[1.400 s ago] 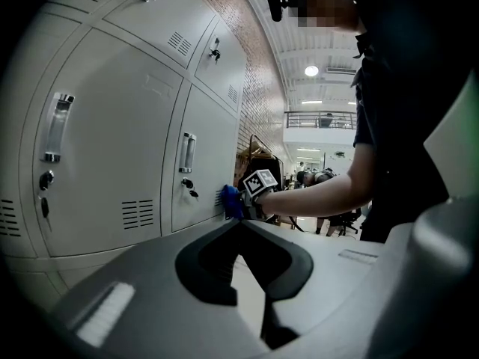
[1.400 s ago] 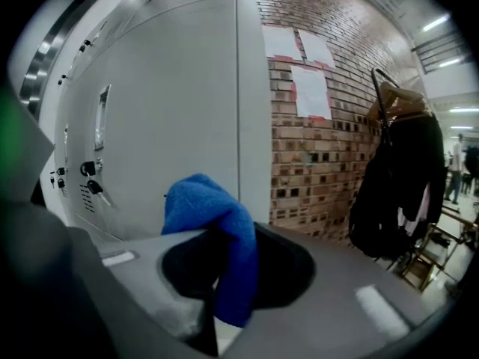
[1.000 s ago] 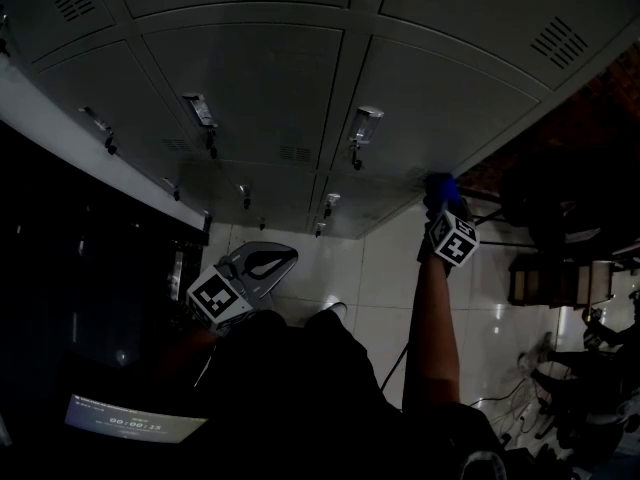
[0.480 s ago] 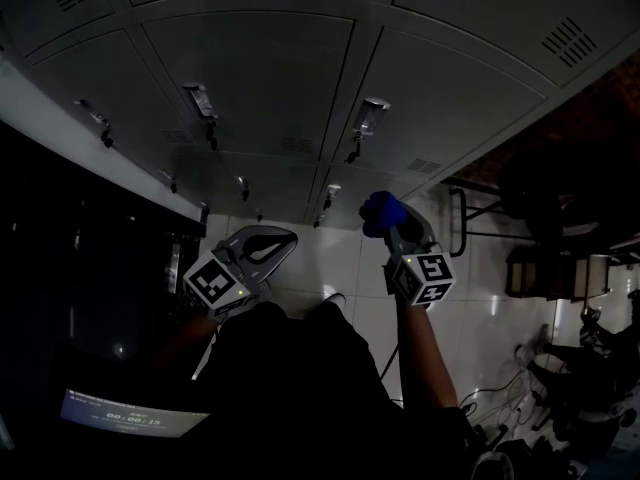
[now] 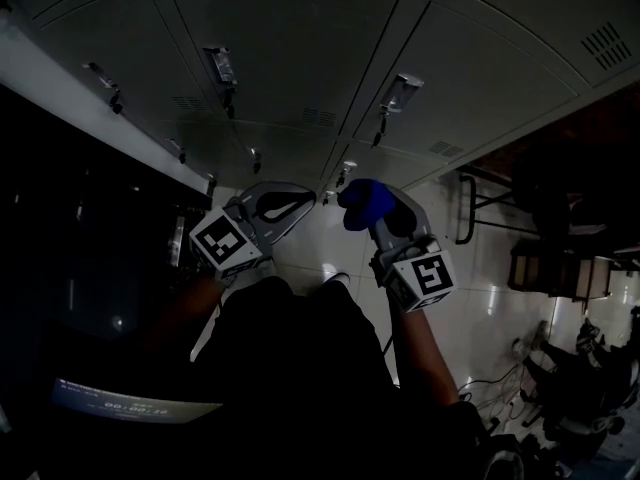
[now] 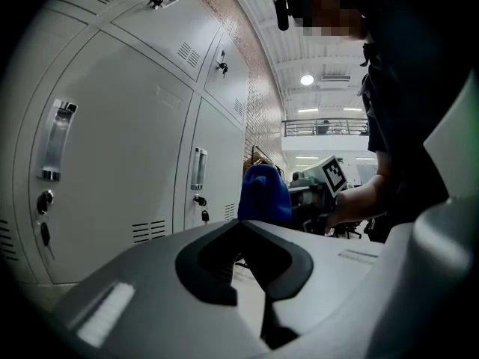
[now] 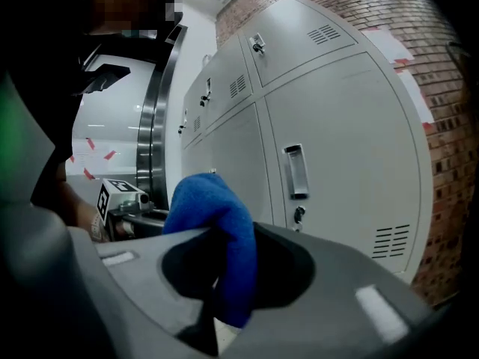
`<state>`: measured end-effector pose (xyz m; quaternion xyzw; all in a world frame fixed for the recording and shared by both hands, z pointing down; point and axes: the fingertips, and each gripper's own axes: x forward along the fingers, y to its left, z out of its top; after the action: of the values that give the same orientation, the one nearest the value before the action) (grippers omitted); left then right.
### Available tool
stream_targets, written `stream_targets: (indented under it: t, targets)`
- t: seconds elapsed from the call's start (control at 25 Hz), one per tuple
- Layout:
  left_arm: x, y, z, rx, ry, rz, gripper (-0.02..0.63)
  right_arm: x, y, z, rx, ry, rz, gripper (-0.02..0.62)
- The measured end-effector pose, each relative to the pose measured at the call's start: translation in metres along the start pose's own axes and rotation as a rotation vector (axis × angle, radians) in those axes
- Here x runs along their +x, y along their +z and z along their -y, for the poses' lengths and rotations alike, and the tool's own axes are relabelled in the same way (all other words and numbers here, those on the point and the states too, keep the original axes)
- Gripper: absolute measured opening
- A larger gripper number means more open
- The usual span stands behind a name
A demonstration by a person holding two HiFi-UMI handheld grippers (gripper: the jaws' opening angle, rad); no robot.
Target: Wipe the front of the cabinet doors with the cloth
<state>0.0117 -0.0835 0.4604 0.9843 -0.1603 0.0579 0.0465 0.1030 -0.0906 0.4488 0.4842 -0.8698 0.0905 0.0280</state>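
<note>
Cloth (image 5: 368, 203): one, deep blue and nappy, bunched into a rounded wad. In my right gripper view it (image 7: 213, 223) rises in a hump above the jaws and hangs in a thick fold between them.

Right gripper (image 5: 385, 213): jaws clenched on the cloth, which fills the gap at (image 7: 224, 234). I hold it in front of the lower cabinet doors (image 5: 300, 58), above the white tiled floor (image 5: 330, 258). I cannot tell whether the cloth touches a door.

Left gripper (image 5: 275, 205): jaws closed together with nothing between them, as my left gripper view shows (image 6: 243, 234). It hangs just beside the right gripper, and from it I see the cloth (image 6: 263, 193) ahead.

Count: one cloth, two grippers, each with one marker cube. The doors (image 7: 337, 163) are pale grey metal. My left gripper view shows two recessed pull handles, my right gripper view one, with a lock under it.
</note>
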Motion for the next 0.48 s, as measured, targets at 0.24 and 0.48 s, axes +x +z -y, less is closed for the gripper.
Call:
stream_targets:
  t: [0.24,0.48]
  targets:
    - [0.003,0.014,-0.008,0.008,-0.002,0.039,0.000,0.009,0.005,-0.010,-0.014,0.020,0.019,0.069]
    - [0.006,0.017,-0.014,0.007,-0.007,0.069,0.000,0.010,0.007,-0.008,-0.011,0.028,0.028,0.069]
